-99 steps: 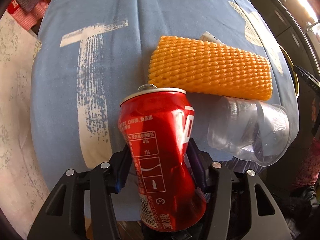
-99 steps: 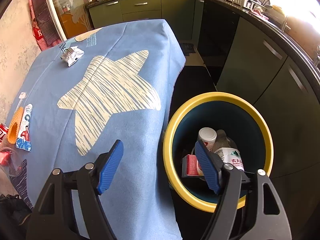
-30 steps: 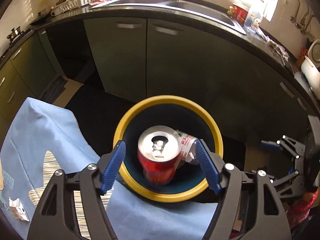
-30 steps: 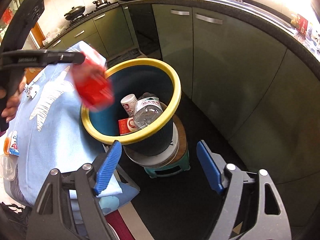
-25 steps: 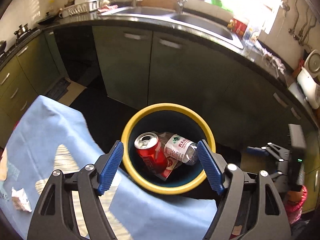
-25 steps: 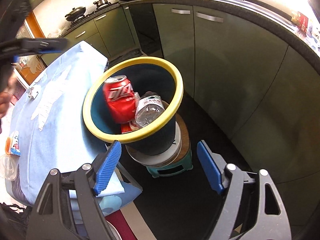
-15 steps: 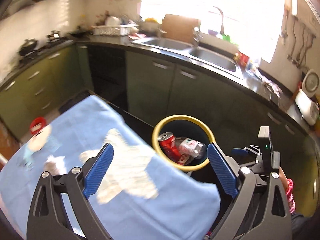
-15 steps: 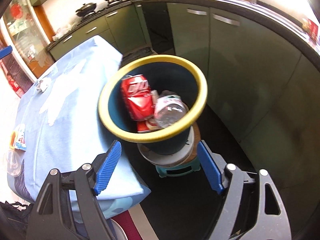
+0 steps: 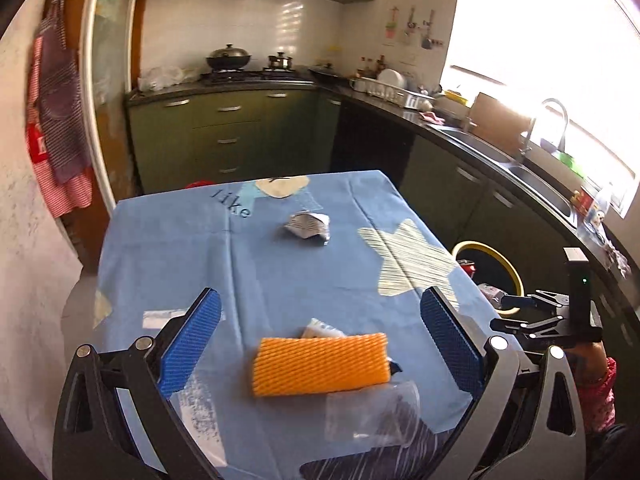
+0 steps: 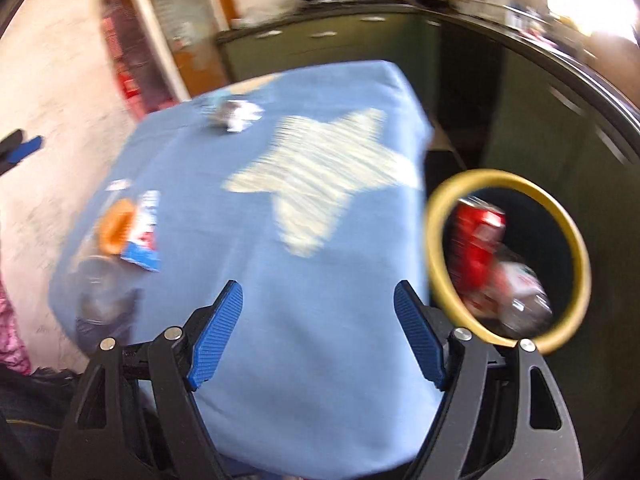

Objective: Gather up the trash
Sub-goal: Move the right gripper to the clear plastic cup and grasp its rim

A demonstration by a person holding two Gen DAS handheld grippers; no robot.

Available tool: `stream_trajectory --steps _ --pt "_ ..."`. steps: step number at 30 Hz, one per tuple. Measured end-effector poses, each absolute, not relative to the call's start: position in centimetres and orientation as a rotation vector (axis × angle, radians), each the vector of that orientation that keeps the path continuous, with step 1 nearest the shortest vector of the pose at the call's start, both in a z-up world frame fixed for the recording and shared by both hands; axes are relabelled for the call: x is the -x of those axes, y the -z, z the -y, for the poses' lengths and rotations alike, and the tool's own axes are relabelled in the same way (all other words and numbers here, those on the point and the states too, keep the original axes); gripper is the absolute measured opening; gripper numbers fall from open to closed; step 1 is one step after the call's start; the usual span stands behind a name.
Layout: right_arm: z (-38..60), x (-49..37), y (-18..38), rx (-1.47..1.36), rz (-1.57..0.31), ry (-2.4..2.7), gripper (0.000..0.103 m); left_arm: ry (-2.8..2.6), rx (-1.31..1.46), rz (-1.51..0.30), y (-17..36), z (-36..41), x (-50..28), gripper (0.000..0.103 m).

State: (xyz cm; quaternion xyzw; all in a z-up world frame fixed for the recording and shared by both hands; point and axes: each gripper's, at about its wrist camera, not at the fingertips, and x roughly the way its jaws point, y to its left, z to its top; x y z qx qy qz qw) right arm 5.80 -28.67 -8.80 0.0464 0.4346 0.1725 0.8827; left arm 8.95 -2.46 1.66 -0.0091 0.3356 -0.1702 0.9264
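Released, the red can (image 10: 476,240) lies in the bin (image 10: 436,216); both tongs, left (image 9: 320,344) just opening, right (image 10: 318,332), gape empty. Clear cup (image 9: 372,412) at lower frame may roll if nudged.

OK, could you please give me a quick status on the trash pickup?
Left gripper wide open, empty, jaws just opened. Right gripper open, empty. Can in bin; foam net, cup, wrapper on table. Nothing blocking.

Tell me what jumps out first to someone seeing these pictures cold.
The orange foam net lies on the blue tablecloth, straight ahead between the left tool's wide-open pads. Beside the table's right edge, the yellow-rimmed bin already holds a red can. A crumpled silver wrapper sits further back on the cloth.
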Motion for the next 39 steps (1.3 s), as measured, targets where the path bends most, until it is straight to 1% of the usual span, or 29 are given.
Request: stream_trajectory --steps 1,4,6,9,13,15,17,20,22,25,26,27,39 --pt "27.2 -5.8 8.6 -0.077 -0.900 -0.411 0.074 0.330 0.032 -0.682 -1.4 1.2 -8.7 0.098" --pt "22.2 -5.8 8.0 0.017 -0.883 -0.550 0.069 0.288 0.072 -0.676 -0.5 -2.2 -7.5 0.098" --pt "19.4 -5.7 8.0 0.093 -0.861 -0.607 0.062 0.270 0.093 -0.684 0.2 -3.7 -6.9 0.098" --pt "16.3 -5.6 8.1 0.192 -0.835 -0.681 0.059 0.247 0.102 -0.694 1.0 -5.0 -6.1 0.098" --pt "13.8 -5.4 8.9 0.309 -0.823 -0.724 0.051 0.230 0.104 -0.695 1.5 -5.9 -5.5 0.098" --pt "13.2 -5.5 9.3 0.334 -0.816 -0.738 0.042 0.229 0.107 -0.691 1.6 -6.3 -5.3 0.098" --pt "13.0 -5.4 9.3 0.346 -0.798 -0.755 0.037 0.228 0.107 -0.689 1.4 -6.2 -5.2 0.098" --pt "12.7 -5.0 9.2 0.353 -0.765 -0.777 0.035 0.234 0.101 -0.693 1.6 -6.0 -5.1 0.098" --pt "12.5 -4.8 9.0 0.356 -0.746 -0.794 0.032 0.235 0.095 -0.699 1.5 -5.5 -5.3 0.098" --pt "12.4 -4.5 9.1 0.363 -0.727 -0.808 0.016 0.238 0.085 -0.709 1.7 -5.1 -5.5 0.098" --pt "12.3 -4.5 9.2 0.369 -0.730 -0.808 0.009 0.239 0.083 -0.711 1.7 -5.1 -5.6 0.098" --pt "12.2 -4.5 9.4 0.374 -0.733 -0.809 0.006 0.240 0.082 -0.714 1.8 -5.0 -5.6 0.098" --pt "13.8 -2.0 8.4 0.267 -0.709 -0.886 0.005 0.233 0.072 -0.722 2.0 -4.5 -5.9 0.098"
